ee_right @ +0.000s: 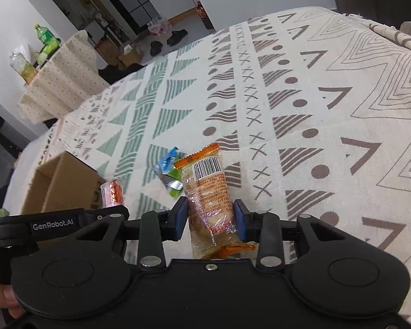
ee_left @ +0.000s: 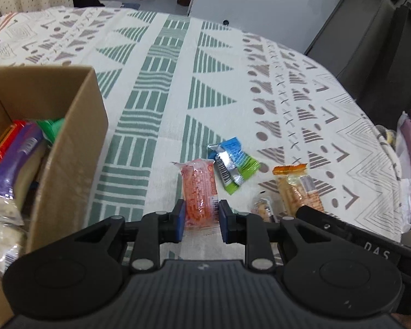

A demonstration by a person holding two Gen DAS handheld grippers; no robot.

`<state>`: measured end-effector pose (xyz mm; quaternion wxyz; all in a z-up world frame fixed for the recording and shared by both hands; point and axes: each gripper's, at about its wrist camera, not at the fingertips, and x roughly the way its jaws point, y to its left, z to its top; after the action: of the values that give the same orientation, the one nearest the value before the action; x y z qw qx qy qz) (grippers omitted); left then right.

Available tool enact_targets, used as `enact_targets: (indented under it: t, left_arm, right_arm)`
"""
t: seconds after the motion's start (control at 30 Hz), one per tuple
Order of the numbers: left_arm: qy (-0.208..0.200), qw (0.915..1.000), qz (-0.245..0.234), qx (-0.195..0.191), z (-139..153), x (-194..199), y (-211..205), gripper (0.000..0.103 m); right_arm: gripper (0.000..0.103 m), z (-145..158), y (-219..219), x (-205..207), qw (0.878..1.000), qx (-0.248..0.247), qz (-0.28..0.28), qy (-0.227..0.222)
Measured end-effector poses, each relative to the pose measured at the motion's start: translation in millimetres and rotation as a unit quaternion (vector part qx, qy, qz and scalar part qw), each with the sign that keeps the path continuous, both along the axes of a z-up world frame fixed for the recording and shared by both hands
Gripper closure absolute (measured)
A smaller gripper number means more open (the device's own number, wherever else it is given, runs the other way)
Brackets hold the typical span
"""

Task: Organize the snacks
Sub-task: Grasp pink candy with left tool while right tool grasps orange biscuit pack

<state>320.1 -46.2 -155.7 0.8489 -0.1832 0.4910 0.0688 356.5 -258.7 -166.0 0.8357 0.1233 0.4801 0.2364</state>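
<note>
A patterned cloth [ee_left: 178, 54] covers the worktop. The left gripper [ee_left: 200, 219] is held low, its fingers astride the red packet [ee_left: 198, 192] without visible contact; the right gripper [ee_right: 211, 219] is closed on the orange packet [ee_right: 209, 192]. Only the left view shows the box [ee_left: 76, 142] filled with snacks.

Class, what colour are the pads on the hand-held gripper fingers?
Blue pads, clearest in the right wrist view.

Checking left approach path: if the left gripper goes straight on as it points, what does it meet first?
The red packet: it already lies between the open left gripper fingers. Past it the cloth looks free; the blue-green packet sits slightly right of that line.
</note>
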Motion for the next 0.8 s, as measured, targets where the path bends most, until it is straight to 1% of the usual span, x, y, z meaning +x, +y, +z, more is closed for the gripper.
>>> enact_targets:
  t: [0.2,0.43,0.57,0.8]
  left_arm:
    - [-0.015,0.9999,0.003,-0.004,20,-12,8,0.079]
    - [-0.031,0.9995,0.008,-0.003,41,-24,25,0.079]
    - [-0.041,0.9991,0.013,-0.006,53,-31,37,0.079]
    - [-0.056,0.9981,0.025,-0.01,70,-41,60,0.079]
  right_arm:
    - [0.068,17,14,-6,1.0,0.017,0.015,-0.012]
    - [0.068,35,33,-12,0.999,0.026,0.026,-0.03]
    - [0.068,45,45,-18,0.998,0.029,0.034,-0.048]
    - [0.068,60,70,-27,0.996,0.028,0.048,-0.067]
